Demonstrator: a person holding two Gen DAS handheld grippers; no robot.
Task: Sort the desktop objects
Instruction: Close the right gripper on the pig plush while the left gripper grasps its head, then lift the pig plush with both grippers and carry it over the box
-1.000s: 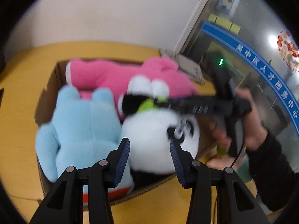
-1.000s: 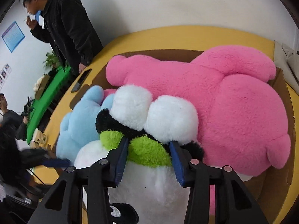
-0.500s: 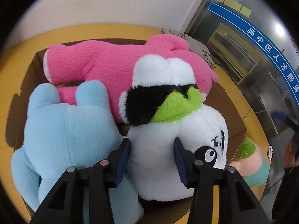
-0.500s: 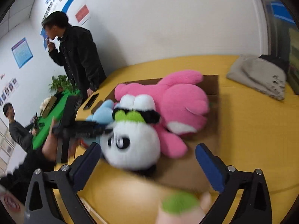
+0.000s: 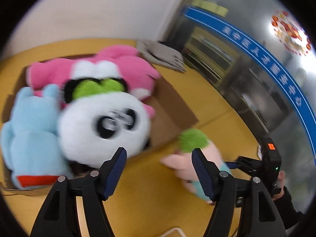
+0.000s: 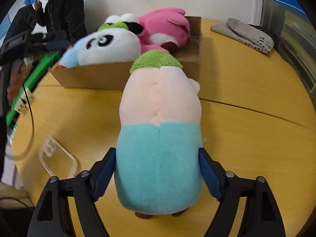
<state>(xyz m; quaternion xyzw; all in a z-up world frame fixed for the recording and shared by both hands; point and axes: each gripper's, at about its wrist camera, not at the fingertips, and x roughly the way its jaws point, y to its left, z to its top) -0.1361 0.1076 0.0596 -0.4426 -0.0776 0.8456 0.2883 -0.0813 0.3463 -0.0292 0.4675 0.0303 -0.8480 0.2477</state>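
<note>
Right fingers (image 6: 158, 175) spread around one peach-and-teal plush (image 6: 160, 130), left fingers (image 5: 158, 174) apart, empty; three plush toys (image 5: 102, 126) boxed.

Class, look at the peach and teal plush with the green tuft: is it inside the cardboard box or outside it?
Outside. The peach and teal plush lies on the yellow table before the cardboard box, between the right gripper fingers.

Panda plush (image 5: 104, 124) motion-blurred; blue plush (image 6: 69, 56) mostly hidden behind box wall (image 6: 98, 75)

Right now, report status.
Left gripper open, empty. Right gripper around the plush, pads at its sides, grip unconfirmed. Box ahead holds three toys. Path clear.
</note>
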